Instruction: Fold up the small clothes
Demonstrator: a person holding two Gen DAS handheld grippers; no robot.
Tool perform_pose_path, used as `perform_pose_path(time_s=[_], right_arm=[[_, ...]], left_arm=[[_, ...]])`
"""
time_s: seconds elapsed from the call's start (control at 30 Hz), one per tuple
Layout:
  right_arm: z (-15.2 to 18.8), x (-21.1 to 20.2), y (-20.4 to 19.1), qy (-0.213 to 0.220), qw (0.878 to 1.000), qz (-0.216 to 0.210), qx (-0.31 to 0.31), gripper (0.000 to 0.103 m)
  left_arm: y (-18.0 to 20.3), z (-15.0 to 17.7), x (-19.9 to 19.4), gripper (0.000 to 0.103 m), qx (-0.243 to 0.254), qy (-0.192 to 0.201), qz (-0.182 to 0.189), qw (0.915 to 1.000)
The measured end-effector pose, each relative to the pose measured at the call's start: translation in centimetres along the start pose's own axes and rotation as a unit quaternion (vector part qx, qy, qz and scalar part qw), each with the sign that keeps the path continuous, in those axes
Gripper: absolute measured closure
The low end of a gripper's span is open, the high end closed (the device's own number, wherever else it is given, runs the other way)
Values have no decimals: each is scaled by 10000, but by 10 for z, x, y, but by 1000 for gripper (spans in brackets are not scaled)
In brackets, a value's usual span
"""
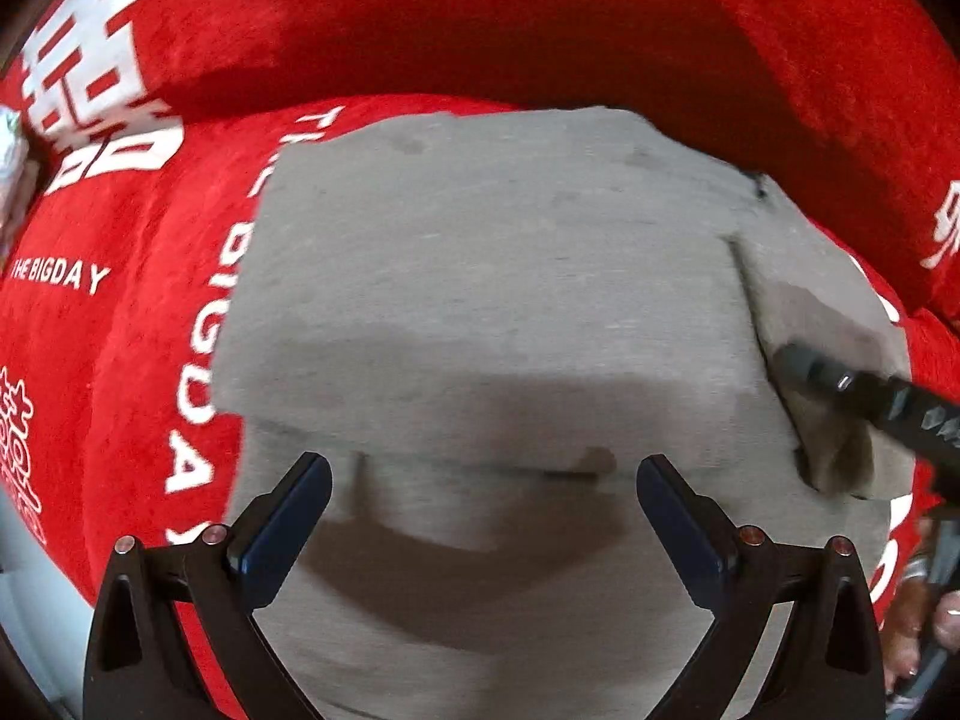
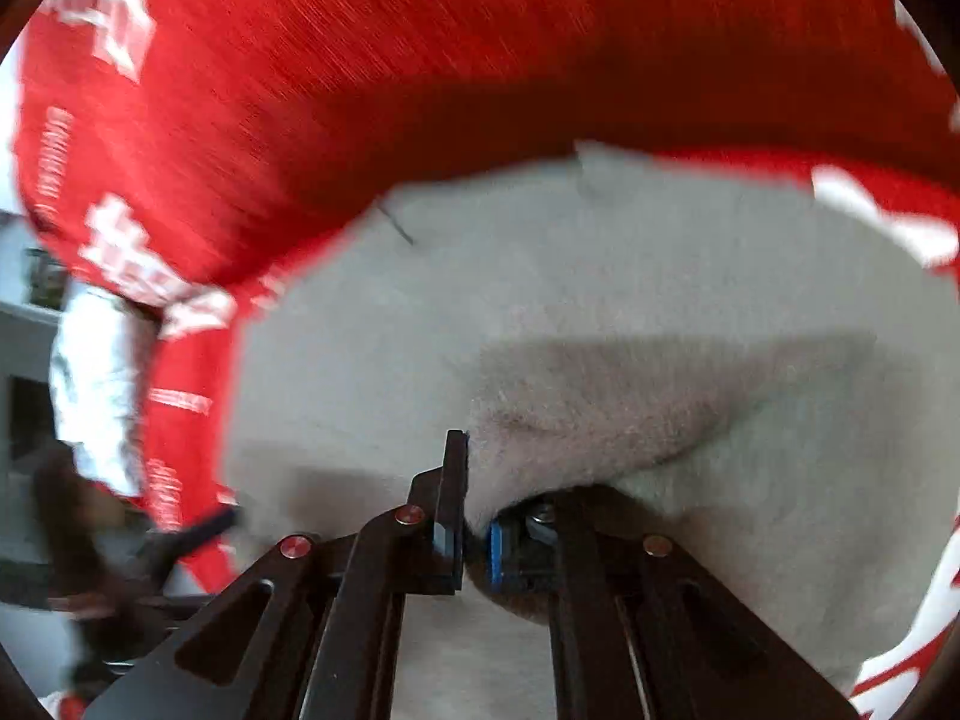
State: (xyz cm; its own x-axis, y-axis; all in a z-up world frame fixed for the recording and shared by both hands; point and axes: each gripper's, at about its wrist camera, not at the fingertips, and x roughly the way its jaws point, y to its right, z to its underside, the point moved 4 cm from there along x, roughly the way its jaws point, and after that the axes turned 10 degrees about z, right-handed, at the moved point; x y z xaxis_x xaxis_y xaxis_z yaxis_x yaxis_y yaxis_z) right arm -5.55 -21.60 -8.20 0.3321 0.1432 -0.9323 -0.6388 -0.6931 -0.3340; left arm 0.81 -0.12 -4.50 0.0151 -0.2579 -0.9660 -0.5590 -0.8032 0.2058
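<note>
The left gripper hangs over the near part of the grey garment with its jaws spread wide and nothing between them, its blue-padded fingers standing apart above the cloth and casting a shadow on it; the right gripper has its jaws drawn together on a fold of the grey garment, the pinched cloth bunching up out of the narrow gap and lifting into a raised flap to the right of the fingers; in the left wrist view that same gripper shows as a dark bar reaching in from the right edge, gripping the garment's right side where a strip of cloth is turned up; the garment itself lies partly folded, a squared upper layer resting on a lower one, spread across a red plush cover printed with white characters and the words THE BIGDAY; behind the garment the red cover rises into a cushioned back; the right wrist view is blurred, so finer detail of the cloth's edges cannot be told.
</note>
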Motion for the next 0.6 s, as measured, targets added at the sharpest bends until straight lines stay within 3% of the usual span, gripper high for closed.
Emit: perform_pose_path(time_s=[0.03, 0.07, 0.1, 0.17, 0.27, 0.33, 0.37, 0.4, 0.47, 0.53, 0.6], right_arm=[[4, 4, 6, -68, 9997, -104, 232, 93], [7, 1, 14, -60, 9981, -290, 538, 84], [8, -4, 24, -44, 9960, -364, 816, 68], [11, -16, 39, 116, 9909, -474, 1254, 49], [6, -24, 68, 311, 9736, -703, 2150, 49], [-3, -19, 81, 337, 9585, -874, 2692, 53], [-9, -15, 82, 352, 9525, -931, 2877, 78], [-16, -11, 76, 358, 9524, -933, 2879, 95], [-28, -15, 62, 467, 9610, -957, 2552, 95], [-39, -20, 24, 747, 9758, -899, 1850, 95], [-39, -20, -22, 734, 9904, -792, 864, 95]], left_arm=[[-7, 0, -2, 1, -14, 17, 5, 10000], [-13, 0, -4, 1, -20, 36, 12, 10000], [-16, 0, -4, 1, -24, 41, 17, 10000], [-15, -4, 2, 1, -64, 38, 47, 10000], [-29, -4, -2, 1, -148, 83, 99, 9998], [-35, -7, -7, 1, -185, 133, 125, 9997], [-37, -8, -9, 1, -198, 155, 134, 9996], [-42, -9, -12, 1, -217, 192, 148, 9995], [-49, -10, -17, 1, -243, 244, 163, 9993], [-60, -11, -21, 1, -306, 317, 181, 9989], [-68, -10, -25, 1, -407, 341, 174, 9984]])
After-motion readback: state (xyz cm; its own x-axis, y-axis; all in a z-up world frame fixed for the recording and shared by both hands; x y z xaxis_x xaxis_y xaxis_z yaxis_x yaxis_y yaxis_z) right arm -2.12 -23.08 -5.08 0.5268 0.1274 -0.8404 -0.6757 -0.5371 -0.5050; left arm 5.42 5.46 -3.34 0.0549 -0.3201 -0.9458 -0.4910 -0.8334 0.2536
